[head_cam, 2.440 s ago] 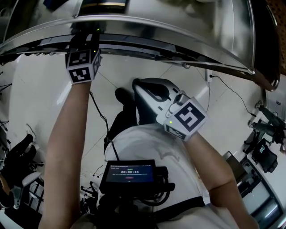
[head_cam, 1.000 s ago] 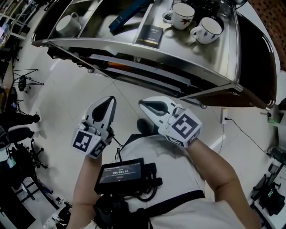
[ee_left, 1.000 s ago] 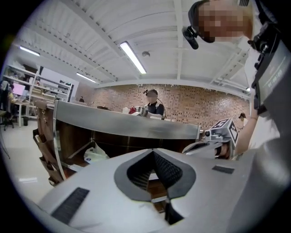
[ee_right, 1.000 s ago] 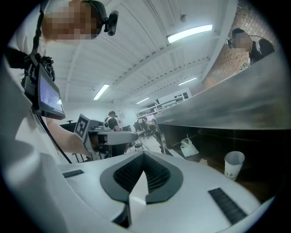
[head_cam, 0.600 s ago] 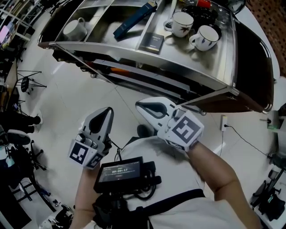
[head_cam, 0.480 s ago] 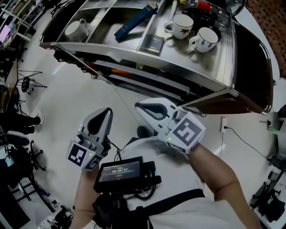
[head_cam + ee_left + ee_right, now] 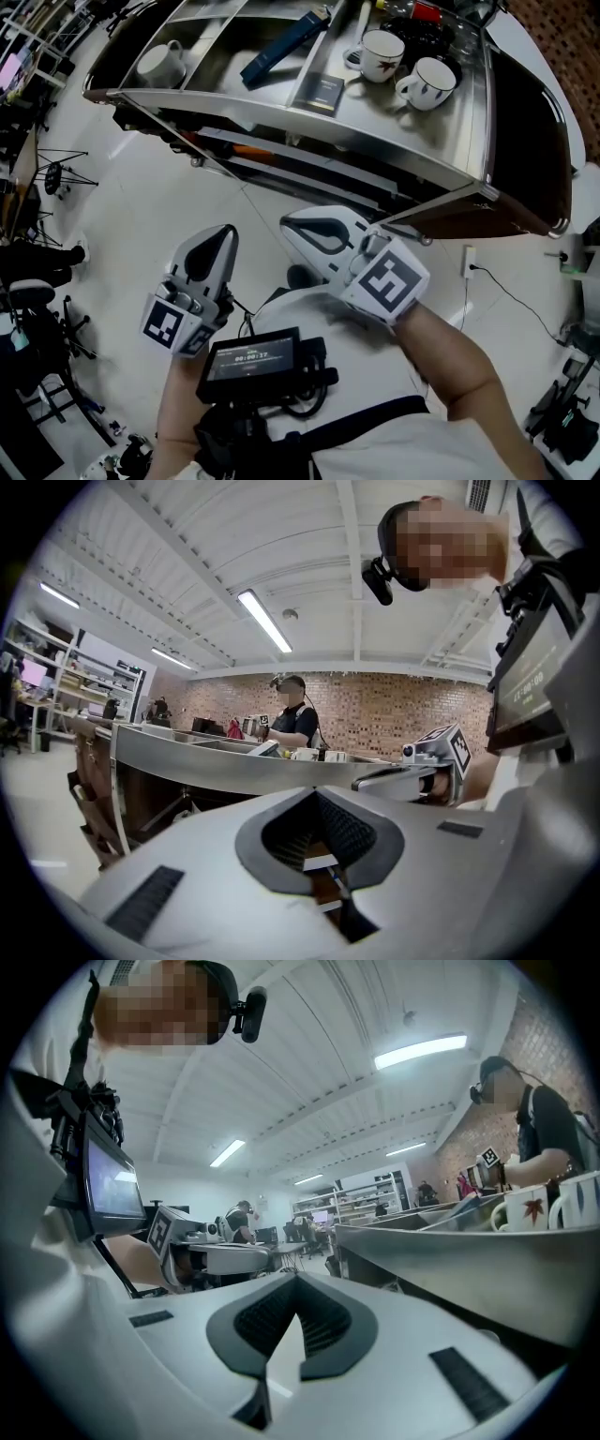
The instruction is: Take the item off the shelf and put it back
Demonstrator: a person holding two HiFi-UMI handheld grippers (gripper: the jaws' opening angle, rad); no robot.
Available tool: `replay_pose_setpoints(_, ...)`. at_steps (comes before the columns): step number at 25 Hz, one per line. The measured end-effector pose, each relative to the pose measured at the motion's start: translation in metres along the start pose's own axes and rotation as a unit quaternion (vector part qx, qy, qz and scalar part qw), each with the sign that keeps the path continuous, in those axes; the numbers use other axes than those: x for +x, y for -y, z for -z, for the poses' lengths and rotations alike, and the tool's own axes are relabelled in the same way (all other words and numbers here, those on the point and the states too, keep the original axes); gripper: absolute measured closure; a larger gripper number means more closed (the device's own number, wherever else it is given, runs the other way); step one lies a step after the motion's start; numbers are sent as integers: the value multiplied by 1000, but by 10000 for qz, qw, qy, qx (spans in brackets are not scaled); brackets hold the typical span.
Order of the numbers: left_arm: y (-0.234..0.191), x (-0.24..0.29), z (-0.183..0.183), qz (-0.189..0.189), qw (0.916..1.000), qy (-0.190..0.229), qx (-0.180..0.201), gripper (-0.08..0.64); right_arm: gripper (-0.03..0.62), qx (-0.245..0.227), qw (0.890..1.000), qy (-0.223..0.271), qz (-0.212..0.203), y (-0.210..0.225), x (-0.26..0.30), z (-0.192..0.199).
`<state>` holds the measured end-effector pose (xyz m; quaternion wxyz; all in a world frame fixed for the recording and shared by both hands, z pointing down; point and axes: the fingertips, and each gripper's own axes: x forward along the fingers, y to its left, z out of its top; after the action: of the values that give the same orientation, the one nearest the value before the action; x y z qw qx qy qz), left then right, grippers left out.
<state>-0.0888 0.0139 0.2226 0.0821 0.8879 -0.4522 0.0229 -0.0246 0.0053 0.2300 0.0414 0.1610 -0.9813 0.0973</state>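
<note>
A white tiled floor (image 7: 141, 197) spreads under a stainless steel shelf (image 7: 309, 133) that crosses the top of the head view, its top level split into shallow trays. On it, from left to right, sit a white cup (image 7: 157, 61) in its own tray, a long blue box (image 7: 286, 42) lying aslant, a small dark box (image 7: 319, 92) lying flat near the front rim, and two white mugs (image 7: 380, 52) (image 7: 427, 82) with a red leaf print, close beside each other. Which of these the task means cannot be told, but all of them rest on the shelf and neither gripper carries anything. The left gripper (image 7: 226, 231) and the right gripper (image 7: 287, 221) are held in front of the person's chest, below the shelf's front edge and clear of it, side by side and apart from each other, each pointing toward the shelf. The left gripper's own view (image 7: 315, 790) shows its jaws together with nothing between the pads; the right gripper's own view (image 7: 296, 1277) shows the same, jaws closed and empty. A marker cube (image 7: 172, 324) rides at the back of the left gripper, and a marker cube (image 7: 386, 277) at the back of the right. A small screen device (image 7: 253, 361) hangs on the person's chest. In the left gripper view another person (image 7: 292, 720) stands beyond the shelf before a brick wall (image 7: 394, 719).
</note>
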Motion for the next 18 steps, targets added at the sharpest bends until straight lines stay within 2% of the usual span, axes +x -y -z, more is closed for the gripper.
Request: replay_pose_setpoints(18,-13,0,6,32,10000,-57,-51,552,589,129,9999,43,33,2,11,-3)
